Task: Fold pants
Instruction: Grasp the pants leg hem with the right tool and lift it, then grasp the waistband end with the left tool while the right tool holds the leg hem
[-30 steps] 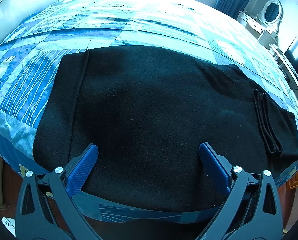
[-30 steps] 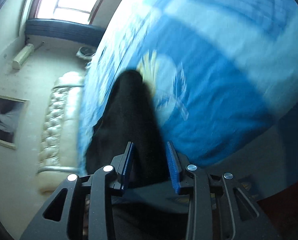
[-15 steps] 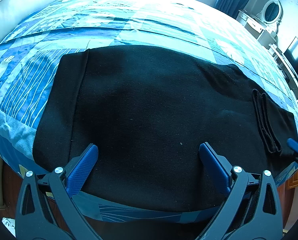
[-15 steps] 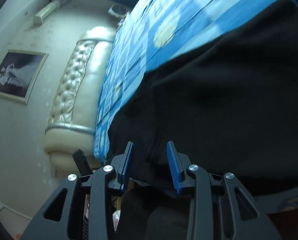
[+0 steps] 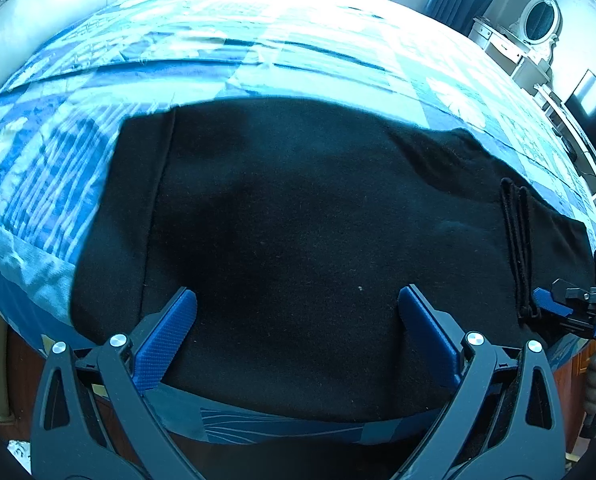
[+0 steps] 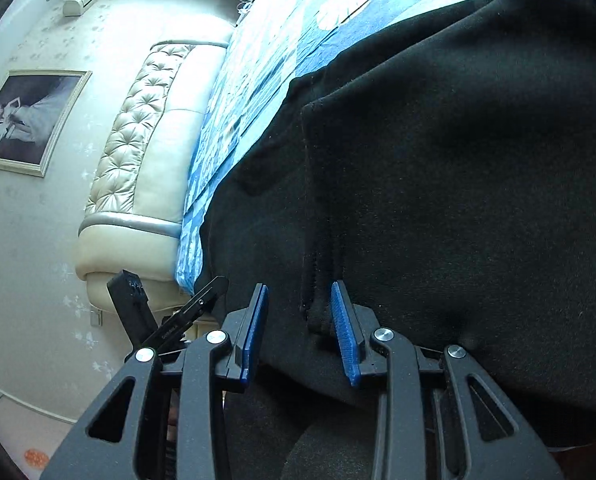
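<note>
Black pants (image 5: 318, 248) lie flat across a blue patterned bedspread (image 5: 258, 48), near its front edge.

We see the pants folded lengthwise, with a hemmed end to the left in the left wrist view and a doubled ribbed cuff (image 5: 518, 248) to the right. Our left gripper (image 5: 298, 312) hangs over the middle of the cloth with its jaws spread wide and nothing between the pads. Our right gripper (image 6: 298, 320) sits at the cuff end; its jaws have just narrowed a little, and they straddle the cuff edge (image 6: 318, 280) with a gap on both sides, so the pads do not press on it. In the left wrist view this gripper shows at the right margin, just beside the cuff. A cream tufted headboard (image 6: 138, 140) stands behind the bed, and a framed picture (image 6: 26, 120) hangs on the wall.
</note>
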Tool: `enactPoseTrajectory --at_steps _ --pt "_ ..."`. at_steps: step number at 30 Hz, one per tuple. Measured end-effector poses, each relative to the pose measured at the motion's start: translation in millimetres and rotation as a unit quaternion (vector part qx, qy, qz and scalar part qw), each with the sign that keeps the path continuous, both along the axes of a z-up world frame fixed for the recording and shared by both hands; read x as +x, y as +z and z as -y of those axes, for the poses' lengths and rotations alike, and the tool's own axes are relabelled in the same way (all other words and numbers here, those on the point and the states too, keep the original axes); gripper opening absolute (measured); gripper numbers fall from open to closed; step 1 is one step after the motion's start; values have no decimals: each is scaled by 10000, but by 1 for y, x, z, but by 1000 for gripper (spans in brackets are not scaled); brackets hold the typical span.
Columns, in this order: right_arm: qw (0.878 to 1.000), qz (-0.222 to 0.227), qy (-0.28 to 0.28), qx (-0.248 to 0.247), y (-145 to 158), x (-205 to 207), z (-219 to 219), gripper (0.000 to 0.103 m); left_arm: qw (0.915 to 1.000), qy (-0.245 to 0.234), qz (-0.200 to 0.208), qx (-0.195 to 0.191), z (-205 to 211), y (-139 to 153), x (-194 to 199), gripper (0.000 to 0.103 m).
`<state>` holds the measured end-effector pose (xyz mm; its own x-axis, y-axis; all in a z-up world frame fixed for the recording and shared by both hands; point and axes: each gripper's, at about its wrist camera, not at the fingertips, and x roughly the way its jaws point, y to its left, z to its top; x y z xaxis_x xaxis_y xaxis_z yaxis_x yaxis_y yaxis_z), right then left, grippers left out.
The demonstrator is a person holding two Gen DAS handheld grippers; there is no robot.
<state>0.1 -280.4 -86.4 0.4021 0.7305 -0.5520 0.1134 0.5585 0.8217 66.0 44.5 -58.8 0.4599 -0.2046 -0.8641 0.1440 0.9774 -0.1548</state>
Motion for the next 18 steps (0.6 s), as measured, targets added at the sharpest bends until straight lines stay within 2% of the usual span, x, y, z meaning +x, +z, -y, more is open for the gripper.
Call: enactPoseTrajectory --at_steps 3,5,7,11,15,17,18 --pt "9999 128 -13 94 -2 -2 1 34 9986 84 423 -289 -16 30 -2 100" --pt "9996 133 -48 229 -7 -4 5 34 9953 181 681 -665 -40 49 2 100" --pt "9991 82 -96 405 -9 -4 8 34 9926 241 709 -960 -64 53 11 100" --pt "9988 138 -96 455 -11 -4 9 35 9893 112 317 -1423 -108 38 44 100" --pt "9989 176 -81 434 -8 -4 6 39 9885 -188 -76 -1497 -127 16 67 100" --pt "9989 200 -70 417 -9 -4 5 40 9838 -316 -229 -1752 -132 8 70 100" --pt "9989 211 -66 419 -9 -3 6 40 9786 -378 -319 -1997 -135 3 71 100"
